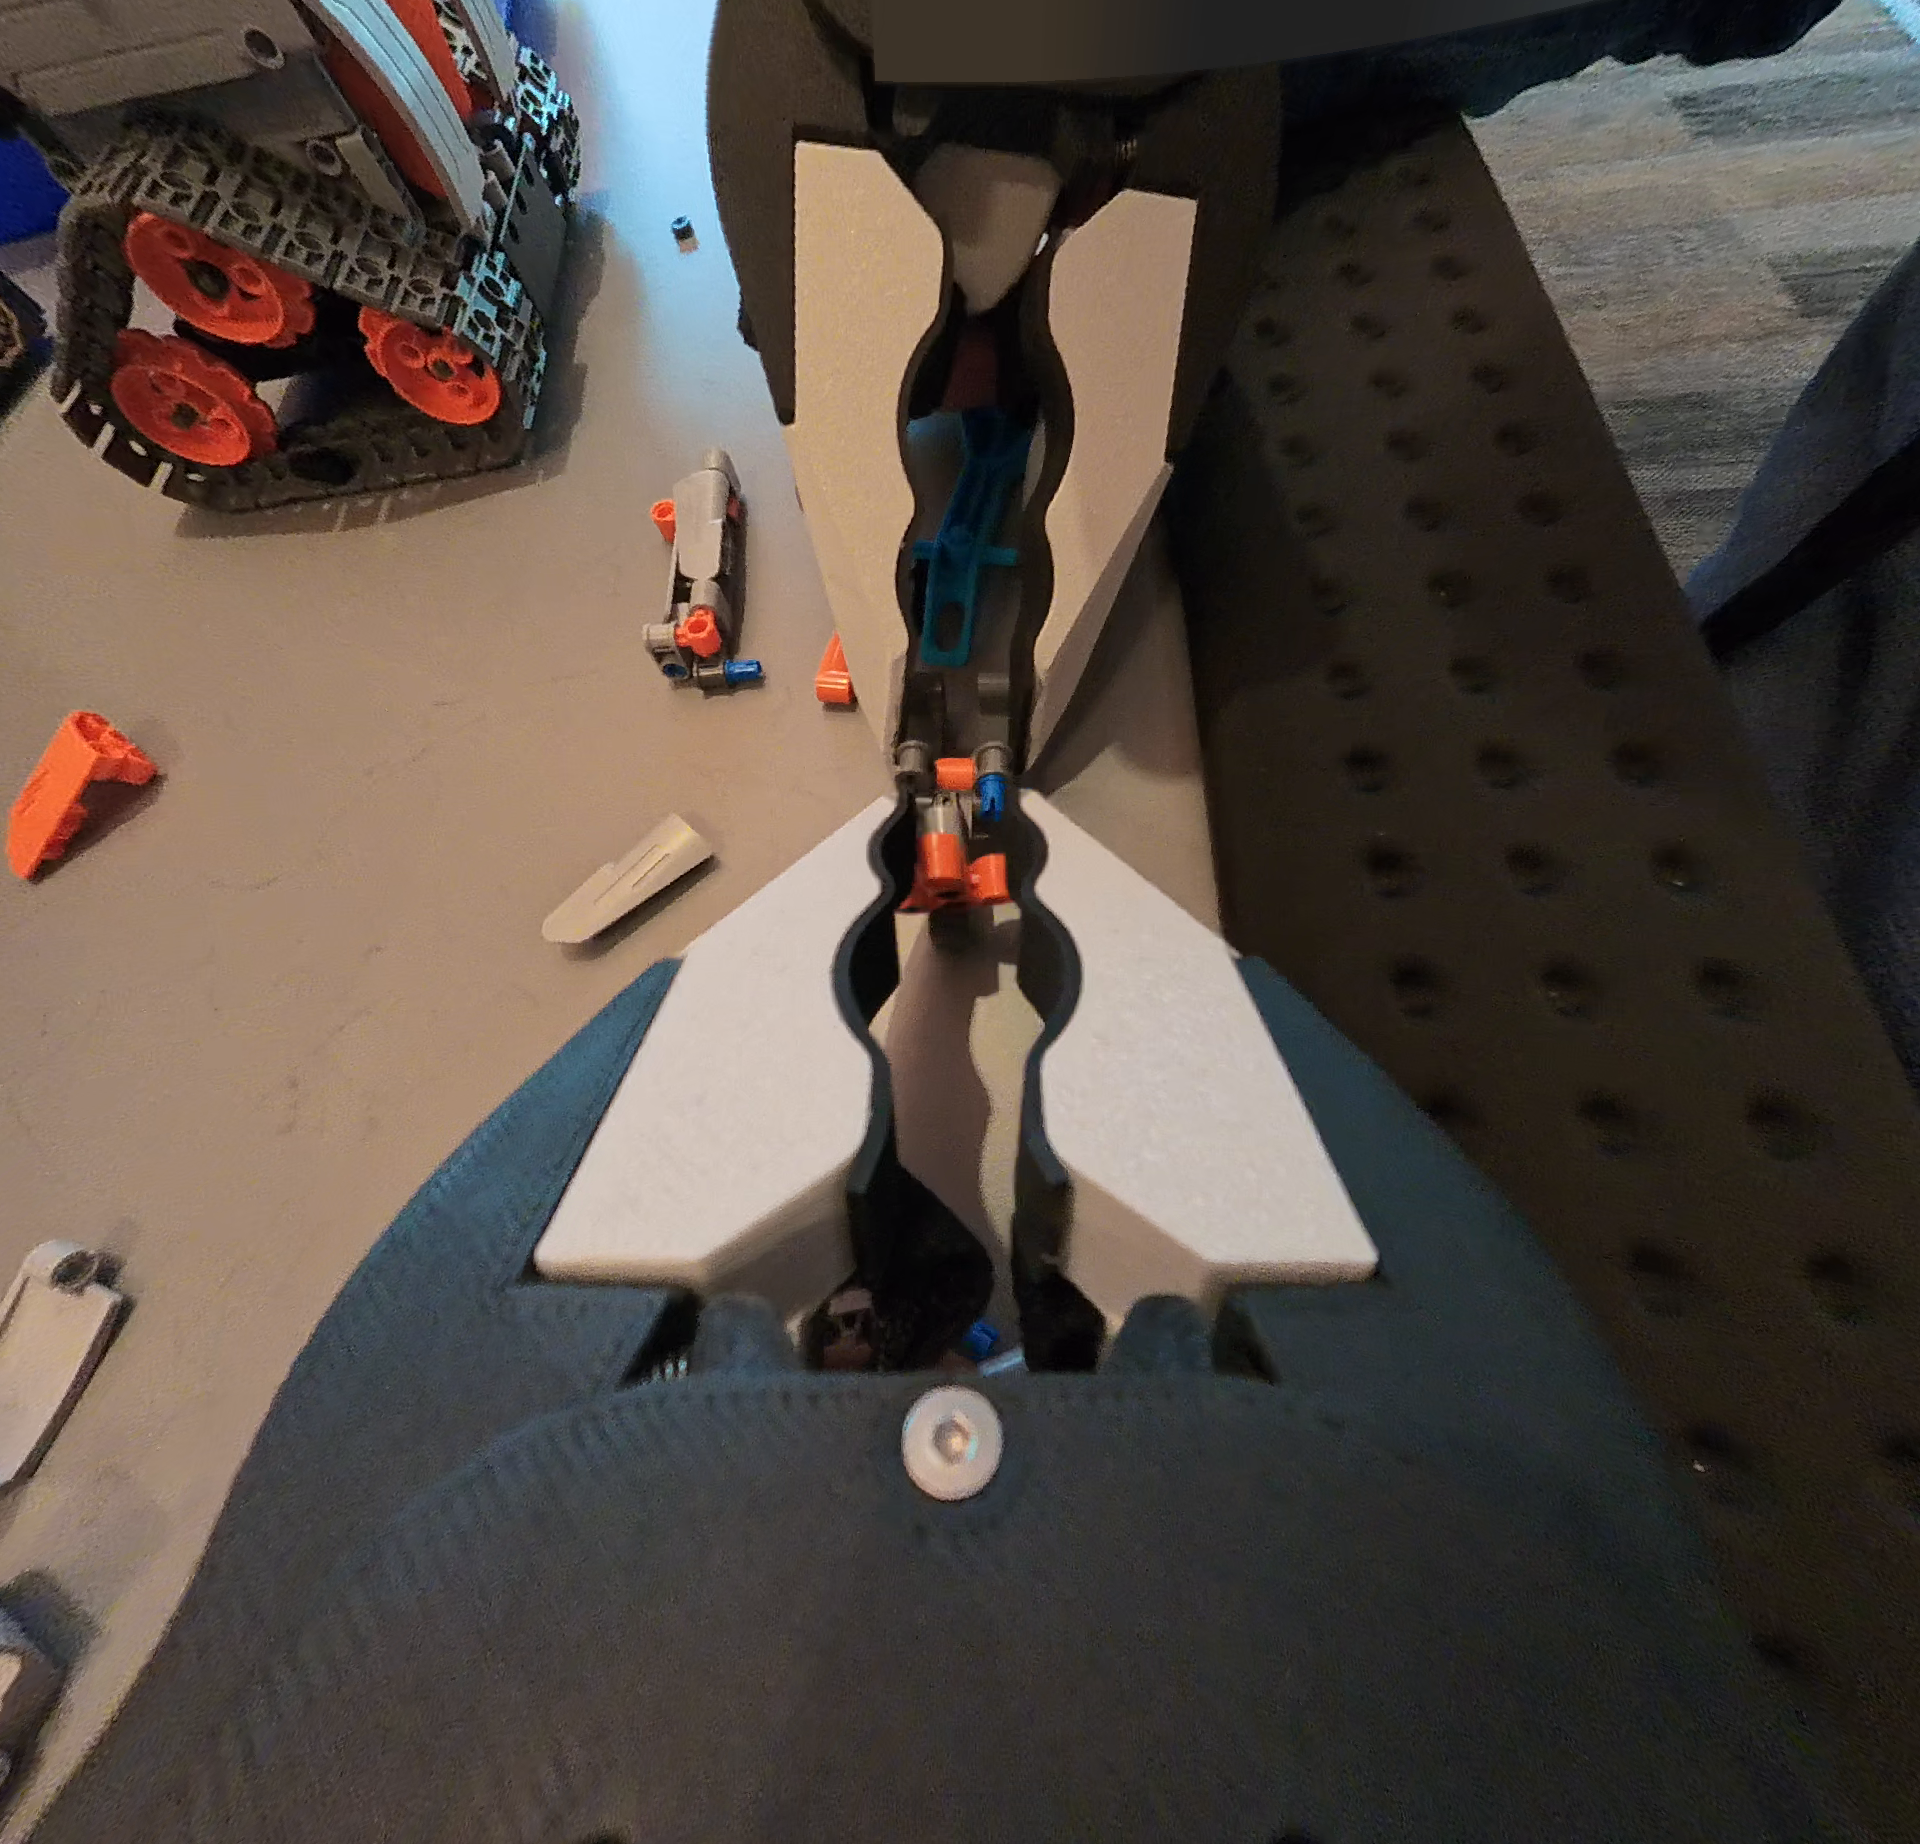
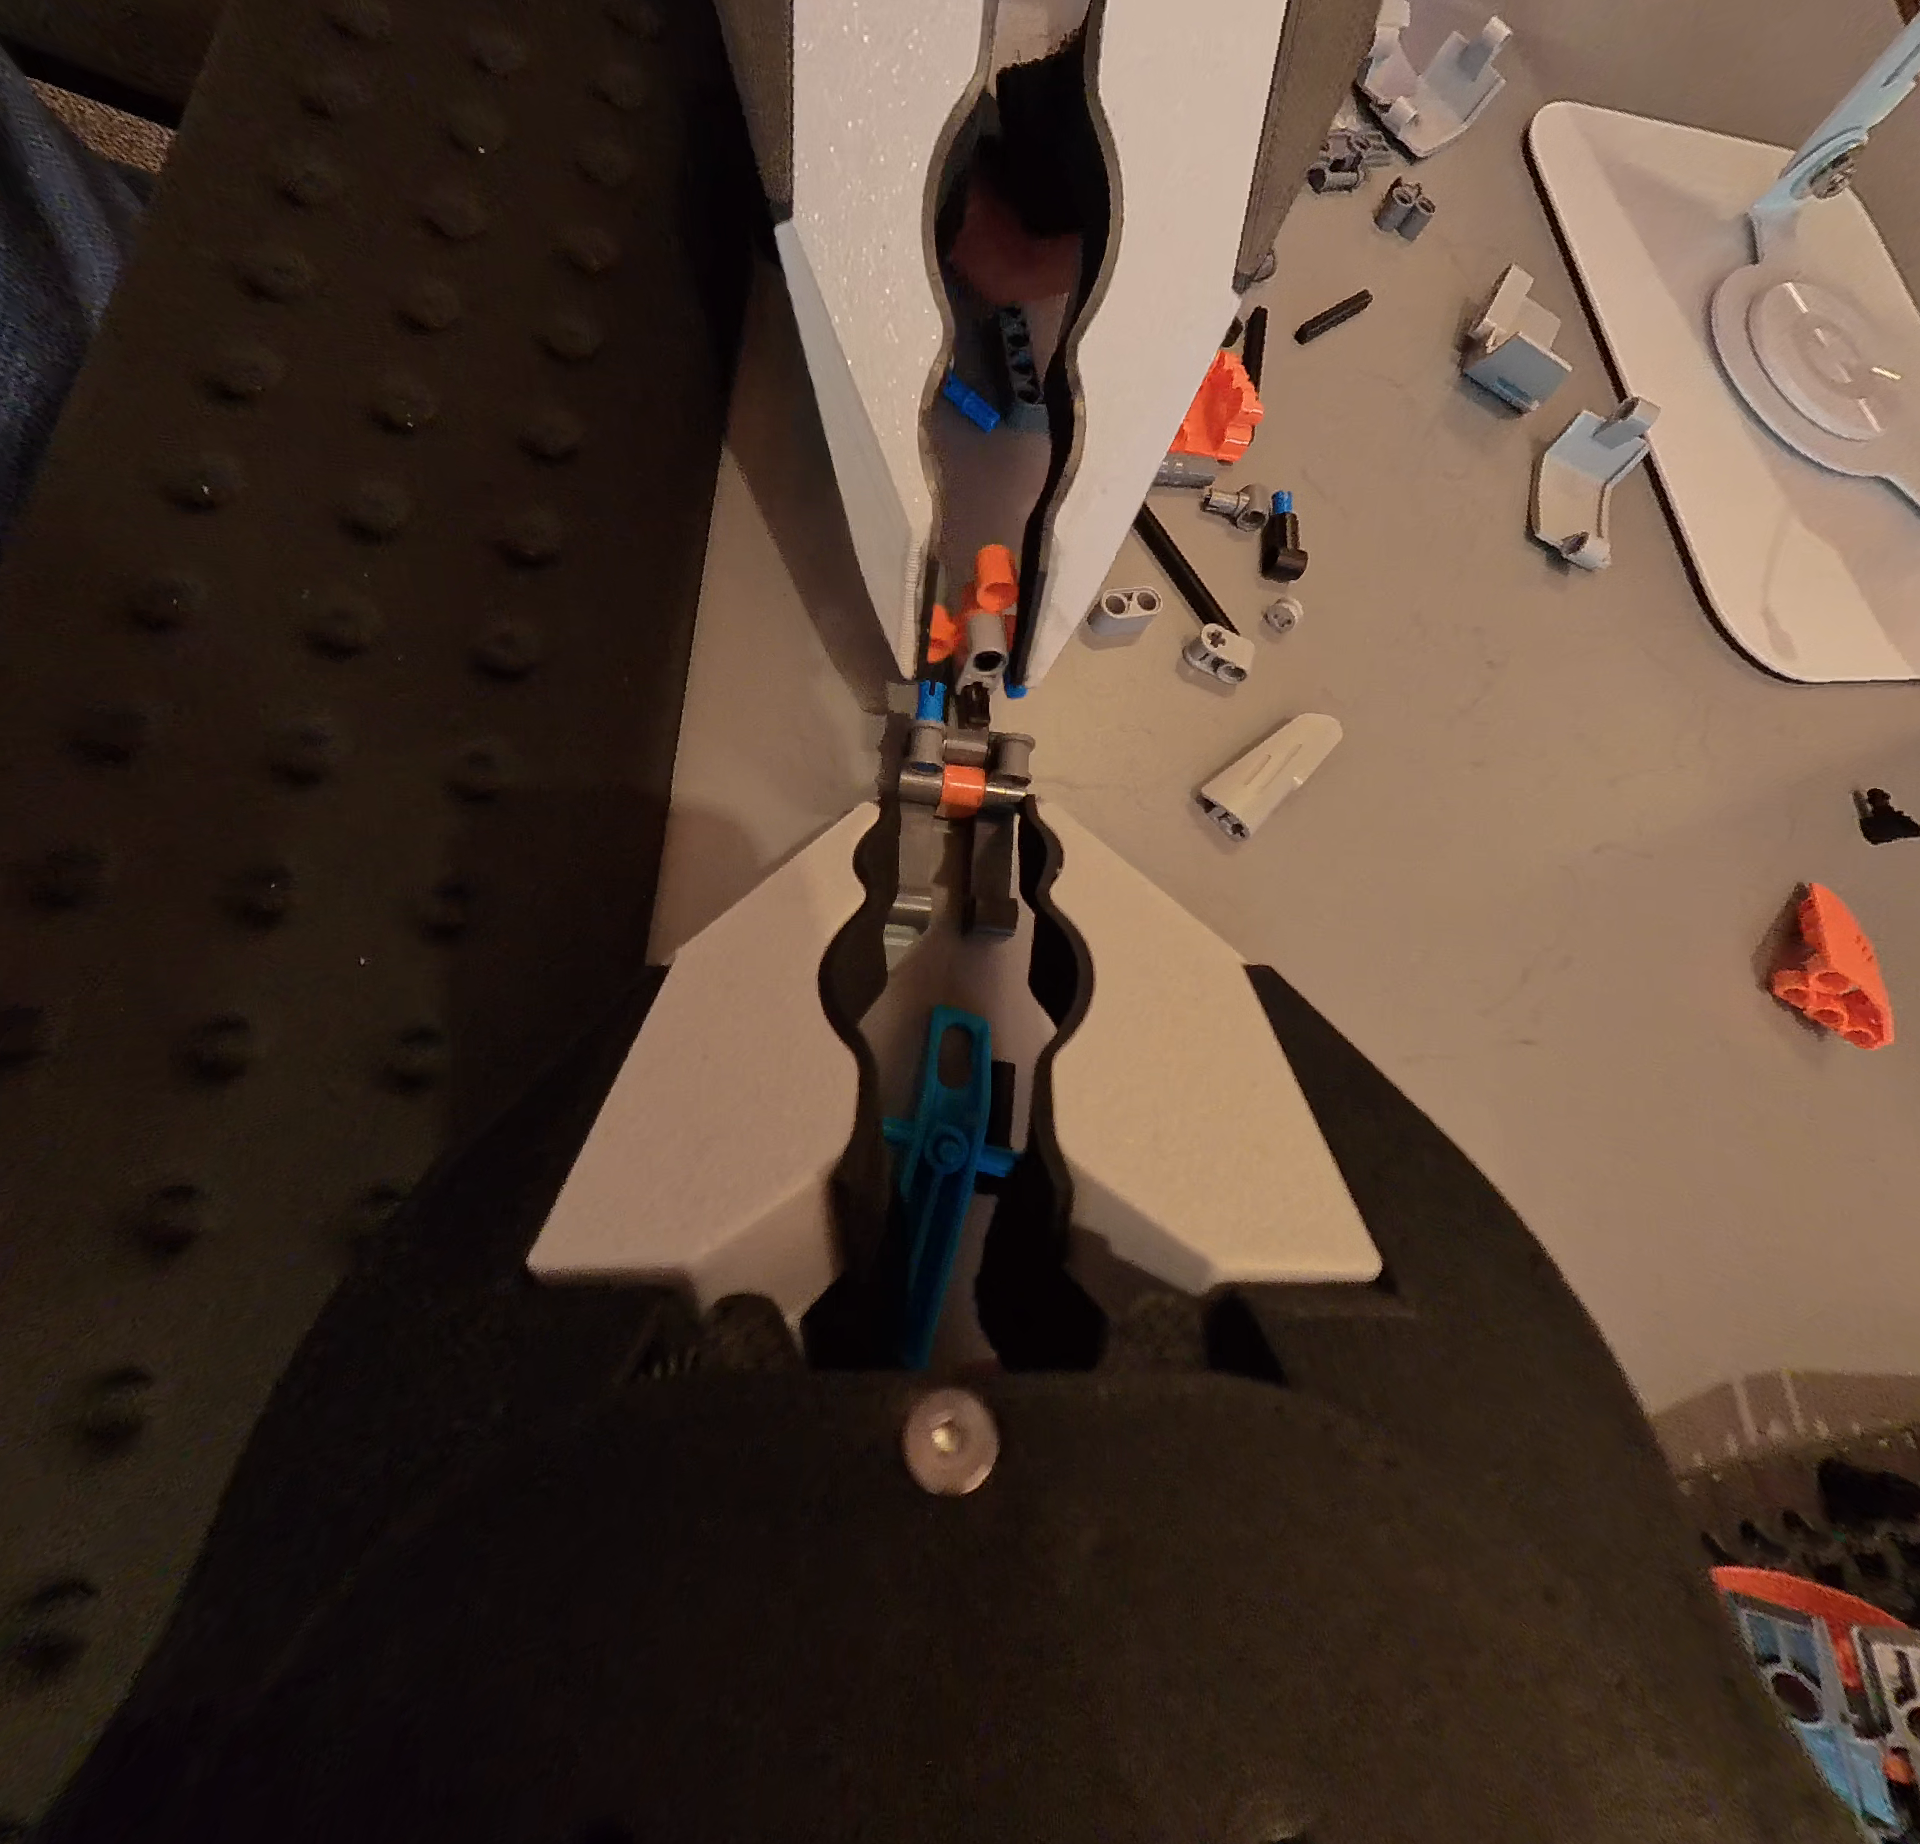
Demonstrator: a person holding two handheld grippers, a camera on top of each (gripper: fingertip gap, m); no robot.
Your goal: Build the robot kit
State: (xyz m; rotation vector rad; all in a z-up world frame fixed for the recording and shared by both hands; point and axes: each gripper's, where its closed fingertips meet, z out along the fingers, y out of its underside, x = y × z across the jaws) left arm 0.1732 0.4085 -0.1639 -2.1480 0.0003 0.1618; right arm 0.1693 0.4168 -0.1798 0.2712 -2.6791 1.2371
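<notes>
My two grippers meet tip to tip above the grey table (image 1: 343, 963). My left gripper (image 1: 958, 807) is shut on a small orange and grey connector assembly (image 1: 951, 864), which also shows in the right wrist view (image 2: 982, 610). My right gripper (image 2: 951, 807) is shut on a grey beam assembly (image 2: 961, 786) with an orange bush and blue pins. A teal lever piece (image 2: 940, 1150) lies between its fingers, attached behind the beams. The right gripper (image 1: 961, 750) comes in from the top of the left wrist view. The two assemblies touch at the fingertips.
A tracked model vehicle (image 1: 291, 236) with orange wheels stands at the far left. Loose parts lie around: an orange panel (image 1: 73, 786), a grey panel (image 1: 623, 880), a small assembly (image 1: 701, 579). A white tray (image 2: 1621, 464) and an orange piece (image 2: 1829, 984) sit right. A black dimpled surface (image 1: 1507, 755) borders the table. My left and right fingertips are right by each other.
</notes>
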